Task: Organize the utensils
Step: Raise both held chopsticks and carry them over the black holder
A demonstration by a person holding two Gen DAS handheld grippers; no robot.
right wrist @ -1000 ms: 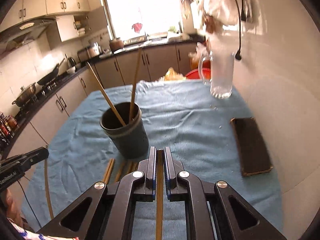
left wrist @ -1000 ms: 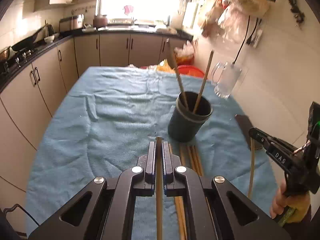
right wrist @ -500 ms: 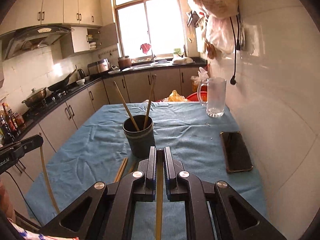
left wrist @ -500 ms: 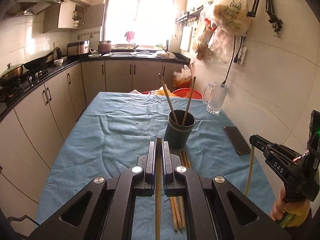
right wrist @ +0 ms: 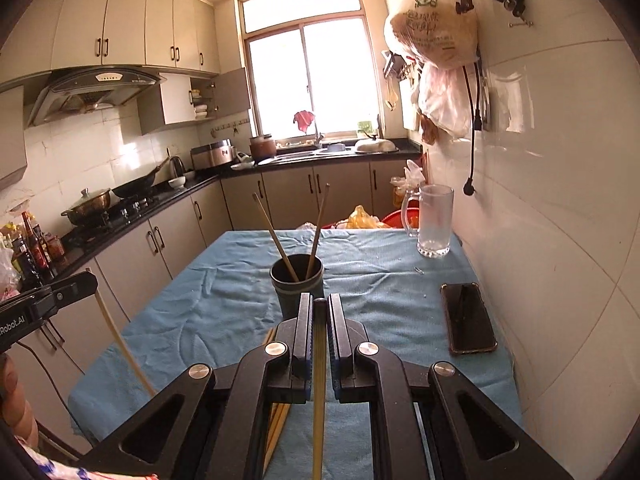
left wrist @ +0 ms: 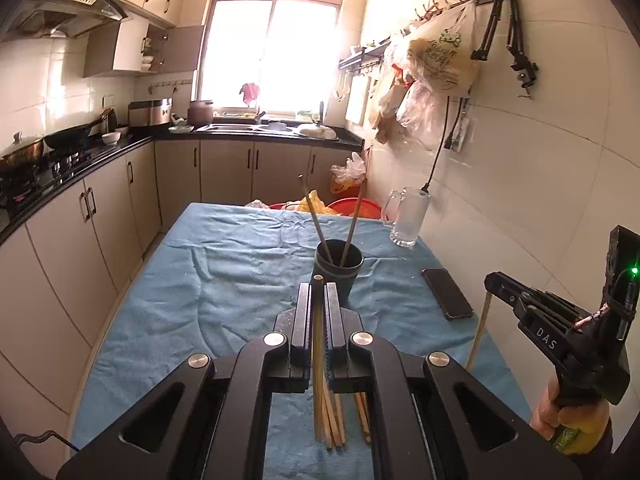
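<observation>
A dark round utensil cup (left wrist: 338,266) (right wrist: 297,280) stands mid-table with two chopsticks (left wrist: 314,216) (right wrist: 276,236) leaning out of it. My left gripper (left wrist: 318,292) is shut on a wooden chopstick (left wrist: 318,360) that hangs down between its fingers. My right gripper (right wrist: 319,304) is likewise shut on a chopstick (right wrist: 319,392). Both grippers are raised above the near end of the table, short of the cup. Several loose chopsticks (left wrist: 340,420) (right wrist: 276,420) lie on the blue cloth (left wrist: 240,280) below them. Each gripper shows in the other's view, the right gripper (left wrist: 494,284) and the left gripper (right wrist: 86,284).
A black phone (left wrist: 447,293) (right wrist: 468,318) lies on the cloth by the right wall. A glass mug (left wrist: 409,218) (right wrist: 434,220) stands at the far right corner. Red bins sit beyond the table. Cabinets run along the left; a tiled wall (right wrist: 560,200) is close on the right.
Both grippers have risen and drawn back from the cup, each still holding its chopstick. The cup now looks smaller and farther off, and more of the kitchen shows.
</observation>
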